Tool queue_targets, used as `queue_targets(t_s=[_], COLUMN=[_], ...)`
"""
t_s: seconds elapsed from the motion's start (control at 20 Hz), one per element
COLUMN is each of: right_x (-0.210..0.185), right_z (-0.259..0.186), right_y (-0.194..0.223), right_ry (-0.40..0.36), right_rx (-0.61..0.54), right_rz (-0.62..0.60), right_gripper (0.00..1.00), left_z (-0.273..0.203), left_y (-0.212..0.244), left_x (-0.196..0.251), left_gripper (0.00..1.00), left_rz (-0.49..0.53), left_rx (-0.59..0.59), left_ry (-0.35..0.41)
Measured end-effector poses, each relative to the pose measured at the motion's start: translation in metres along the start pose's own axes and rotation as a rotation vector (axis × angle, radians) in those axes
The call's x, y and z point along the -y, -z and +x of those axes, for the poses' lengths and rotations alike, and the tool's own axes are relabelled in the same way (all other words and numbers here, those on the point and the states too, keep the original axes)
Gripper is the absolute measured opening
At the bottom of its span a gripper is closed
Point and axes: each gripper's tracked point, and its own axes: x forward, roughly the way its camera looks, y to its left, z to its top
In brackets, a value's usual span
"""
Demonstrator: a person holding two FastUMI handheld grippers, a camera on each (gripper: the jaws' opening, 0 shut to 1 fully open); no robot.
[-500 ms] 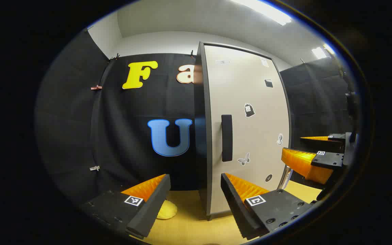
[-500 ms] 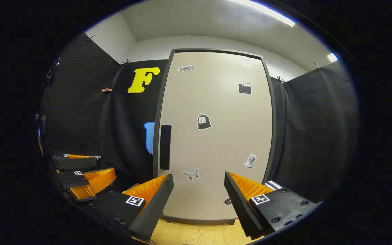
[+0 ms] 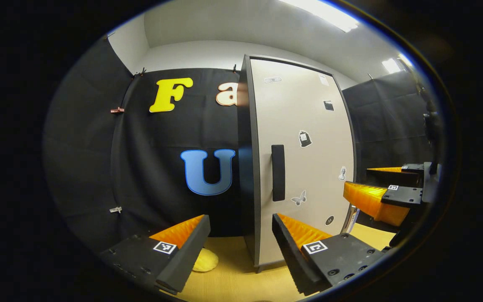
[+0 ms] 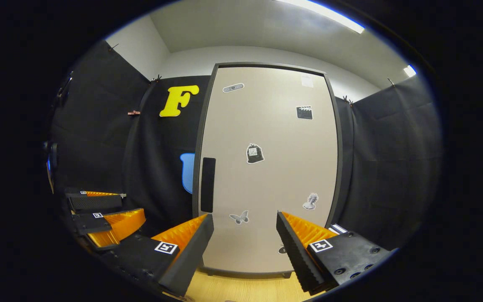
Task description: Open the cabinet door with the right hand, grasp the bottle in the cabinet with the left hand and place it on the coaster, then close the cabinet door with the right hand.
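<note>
The tall beige cabinet with a dark frame (image 4: 266, 167) stands on the pale wooden table (image 4: 241, 287), its sticker-dotted door (image 3: 304, 167) closed flat against the frame. Nothing of the task looks done yet: the door is unopened, so the bottle, presumably inside, cannot be seen, and every step is still ahead, judging from these views.

The right gripper (image 4: 245, 241) faces the door nearly square-on, well short of it, jaws apart and holding nothing. The left gripper (image 3: 240, 241) also has its jaws apart and empty, and it looks at the cabinet from off to the side.

That side angle gives what the right gripper view lacks: the cabinet's dark side panel (image 3: 245, 167) and a small yellow rounded thing (image 3: 206, 260) lying on the table beside the cabinet's foot, possibly the coaster, though I cannot tell. The right gripper view gives the full door front, with the black vertical handle (image 4: 208, 184) near its left edge.
</note>
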Motion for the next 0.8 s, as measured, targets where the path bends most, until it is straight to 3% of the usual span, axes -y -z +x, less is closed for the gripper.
queue_targets(t_s=[0.55, 0.8], right_x=[-0.004, -0.04], right_z=[-0.001, 0.021], right_y=[-0.007, -0.004], right_ry=[0.02, -0.044], right_rx=[0.014, -0.012], right_rz=[0.007, 0.062], right_gripper=[0.97, 0.97], left_z=[-0.005, -0.007], left_y=[0.002, 0.01], left_x=[-0.008, -0.026], left_gripper=[0.94, 0.94], left_rz=[-0.001, -0.002], left_rx=[0.006, -0.012], left_ry=[0.005, -0.012])
